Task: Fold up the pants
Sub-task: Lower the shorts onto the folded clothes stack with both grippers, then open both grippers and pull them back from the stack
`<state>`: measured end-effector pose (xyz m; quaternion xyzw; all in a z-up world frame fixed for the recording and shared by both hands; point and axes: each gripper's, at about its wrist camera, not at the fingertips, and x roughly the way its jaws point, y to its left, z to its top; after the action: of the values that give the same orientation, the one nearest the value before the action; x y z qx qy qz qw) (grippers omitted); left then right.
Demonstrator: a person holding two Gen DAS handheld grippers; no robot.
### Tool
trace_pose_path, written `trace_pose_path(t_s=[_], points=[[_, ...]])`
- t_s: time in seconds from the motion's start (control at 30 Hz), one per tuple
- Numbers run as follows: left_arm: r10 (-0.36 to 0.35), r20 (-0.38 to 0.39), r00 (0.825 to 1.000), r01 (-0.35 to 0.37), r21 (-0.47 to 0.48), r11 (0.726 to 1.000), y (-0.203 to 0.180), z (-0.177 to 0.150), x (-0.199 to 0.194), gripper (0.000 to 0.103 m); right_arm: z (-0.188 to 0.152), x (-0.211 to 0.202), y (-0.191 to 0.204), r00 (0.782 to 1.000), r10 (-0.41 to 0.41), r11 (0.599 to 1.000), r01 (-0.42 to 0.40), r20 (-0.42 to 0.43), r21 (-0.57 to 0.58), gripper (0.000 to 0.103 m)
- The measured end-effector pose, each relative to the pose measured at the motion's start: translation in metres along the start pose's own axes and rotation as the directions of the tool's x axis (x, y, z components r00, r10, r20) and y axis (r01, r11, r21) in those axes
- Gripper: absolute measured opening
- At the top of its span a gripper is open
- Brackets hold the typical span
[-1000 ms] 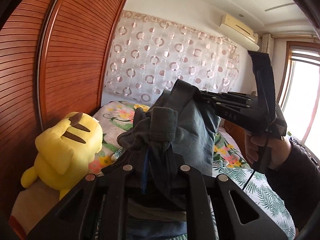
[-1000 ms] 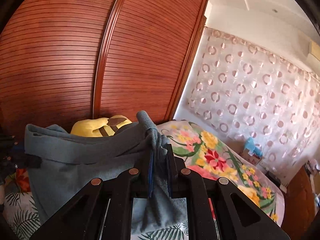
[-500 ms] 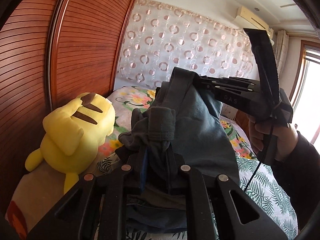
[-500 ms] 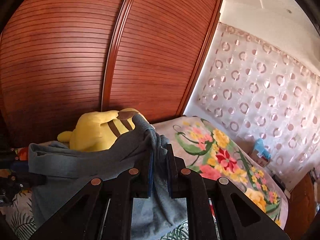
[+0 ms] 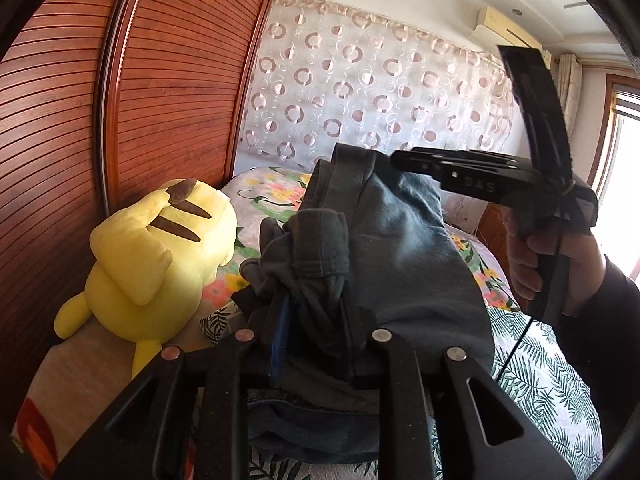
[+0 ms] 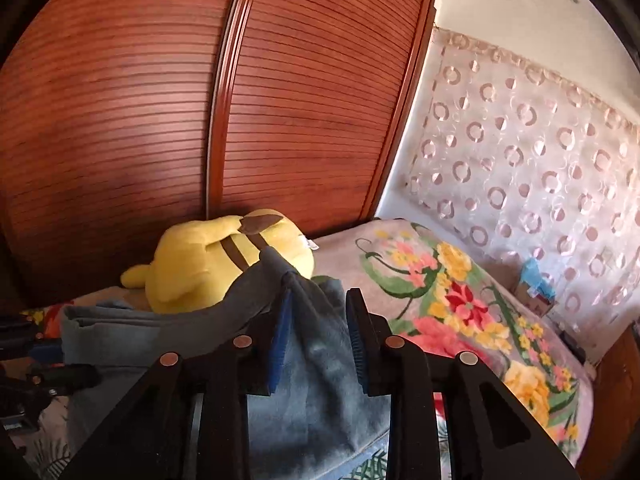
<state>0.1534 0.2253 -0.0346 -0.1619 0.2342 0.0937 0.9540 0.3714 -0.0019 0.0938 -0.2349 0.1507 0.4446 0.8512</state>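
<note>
Blue-grey pants (image 5: 400,264) lie bunched in a folded heap on the flowered bed. My left gripper (image 5: 316,312) has the dark waistband bunch between its fingers; its jaws are opening and the cloth still fills the gap. In the right wrist view the pants (image 6: 320,380) drape between the fingers of my right gripper (image 6: 320,300), whose jaws are also opening; the cloth leans on the left blue pad and stands clear of the right one. The right gripper (image 5: 400,160) shows in the left view at the pants' far edge, held by a hand (image 5: 560,264).
A yellow plush toy (image 5: 152,264) lies on the bed against the slatted wooden wardrobe (image 5: 160,100), left of the pants. A floral blanket (image 6: 460,300) covers the bed toward a circle-patterned curtain (image 5: 360,92). A leaf-print sheet (image 5: 540,380) lies on the right.
Both pairs of jaws have spread apart around the cloth. The left gripper has sunk a little toward the bed, and the pants have settled lower.
</note>
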Motion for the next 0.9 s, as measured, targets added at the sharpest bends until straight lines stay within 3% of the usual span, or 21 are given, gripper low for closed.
trace_pose_path(t_s=[0.13,0.3,0.37,0.5,0.63,0.9], points=[[-0.008,0.01,1.0,0.008,-0.011,1.0,0.003,0.003,-0.002,0.046,-0.006,-0.007,-0.01,0.999,0.03,0.999,-0.03,-0.035,0.01,0.033],[0.022,0.03,0.999,-0.022,-0.007,1.0,0.007,0.008,-0.005,0.046,-0.008,0.008,-0.027,0.995,-0.008,0.999,0.012,-0.097,0.034,0.035],[0.045,0.028,0.999,-0.045,-0.001,0.999,0.009,0.008,-0.003,0.046,-0.008,0.014,-0.03,0.993,-0.022,0.999,0.027,-0.112,0.046,0.045],[0.103,0.008,0.995,-0.103,0.012,0.995,0.016,0.003,0.004,0.046,-0.005,0.025,-0.026,0.99,-0.033,0.997,0.042,-0.134,0.063,0.052],[0.113,-0.004,0.994,-0.113,0.007,0.994,0.018,-0.005,0.003,0.046,-0.003,0.03,-0.028,0.991,-0.041,0.993,0.055,-0.127,0.104,0.057],[0.112,0.003,0.994,-0.112,0.04,0.993,0.014,-0.004,-0.01,0.047,-0.006,0.008,-0.012,0.996,-0.013,0.991,0.024,-0.084,0.13,0.058]])
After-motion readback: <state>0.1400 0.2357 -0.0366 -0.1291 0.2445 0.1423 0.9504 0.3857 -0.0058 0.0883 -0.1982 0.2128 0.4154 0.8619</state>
